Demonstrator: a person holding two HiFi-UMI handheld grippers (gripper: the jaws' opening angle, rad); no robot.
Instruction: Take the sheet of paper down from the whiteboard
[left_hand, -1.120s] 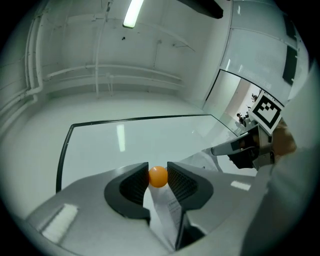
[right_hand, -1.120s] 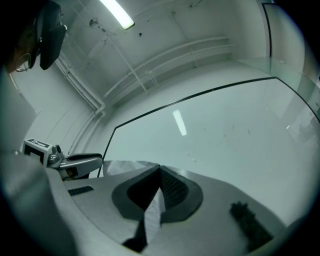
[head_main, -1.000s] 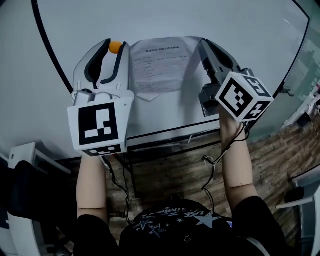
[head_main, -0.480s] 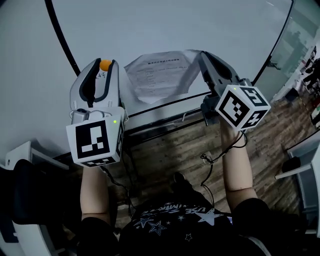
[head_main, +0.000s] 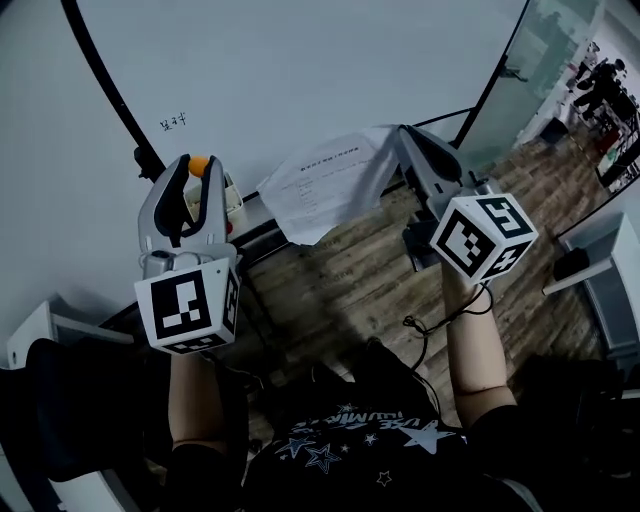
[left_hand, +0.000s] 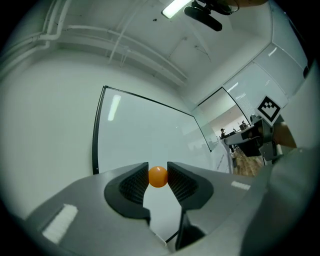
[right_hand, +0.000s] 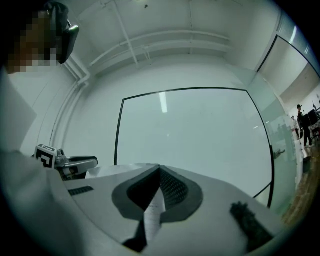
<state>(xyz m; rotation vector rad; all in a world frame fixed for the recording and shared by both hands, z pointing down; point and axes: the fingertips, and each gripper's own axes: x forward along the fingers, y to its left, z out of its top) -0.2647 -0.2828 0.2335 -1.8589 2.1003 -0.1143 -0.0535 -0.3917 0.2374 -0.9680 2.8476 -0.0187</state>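
The sheet of paper (head_main: 325, 185) has come off the whiteboard (head_main: 300, 70), clamped in the right gripper (head_main: 404, 133). The left gripper (head_main: 196, 172) grips an orange ball (left_hand: 158, 176). Takedown looks done.

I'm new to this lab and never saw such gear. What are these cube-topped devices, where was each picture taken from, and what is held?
There is no robot: a person holds a two-jaw gripper in each hand, and the patterned cubes belong to them. The head view comes from a camera on the person's head, looking down. The two gripper views come from cameras riding on each gripper, looking along its jaws. The left gripper pinches a small orange ball. The right gripper is shut on a printed sheet of paper, which hangs clear of the whiteboard, over the wooden floor.
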